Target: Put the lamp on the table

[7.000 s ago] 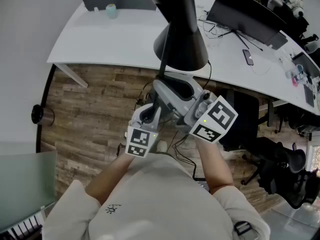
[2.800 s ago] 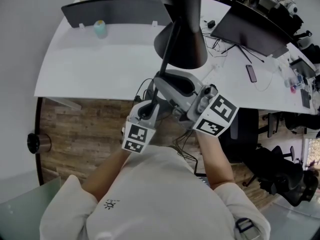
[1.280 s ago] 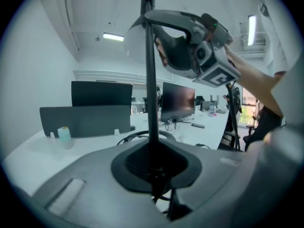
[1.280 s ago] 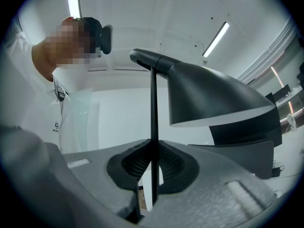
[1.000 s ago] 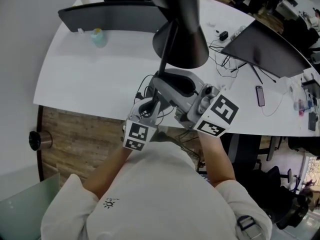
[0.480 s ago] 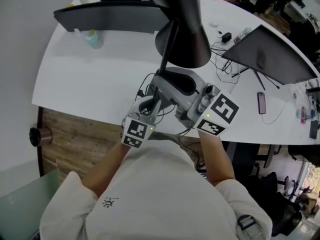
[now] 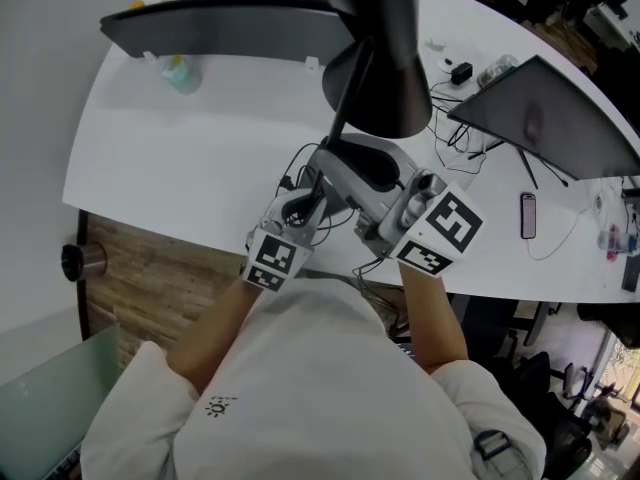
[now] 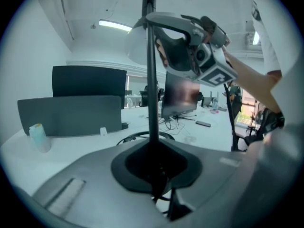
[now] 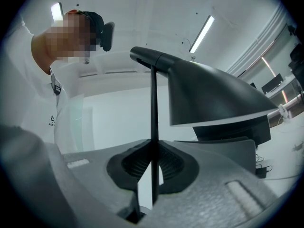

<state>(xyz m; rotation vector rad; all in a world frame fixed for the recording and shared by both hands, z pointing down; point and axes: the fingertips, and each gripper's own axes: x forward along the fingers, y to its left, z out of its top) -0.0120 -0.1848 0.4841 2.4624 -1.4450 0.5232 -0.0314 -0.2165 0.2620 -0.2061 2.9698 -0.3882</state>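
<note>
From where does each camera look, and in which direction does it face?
Head view: on the person's head, facing steeply down at the white table; sleeves, left gripper and right gripper show.
Left gripper view: on the left gripper, looking across the table along the lamp pole; right gripper and forearm show.
Right gripper view: on the right gripper, tilted up at the lamp shade; the person's shirt shows.
Shared: both gripper views show jaws shut on the lamp pole.

Lamp, left tool, right tool: from above floor to above table.

l claw & r claw both clamped, close together.
</note>
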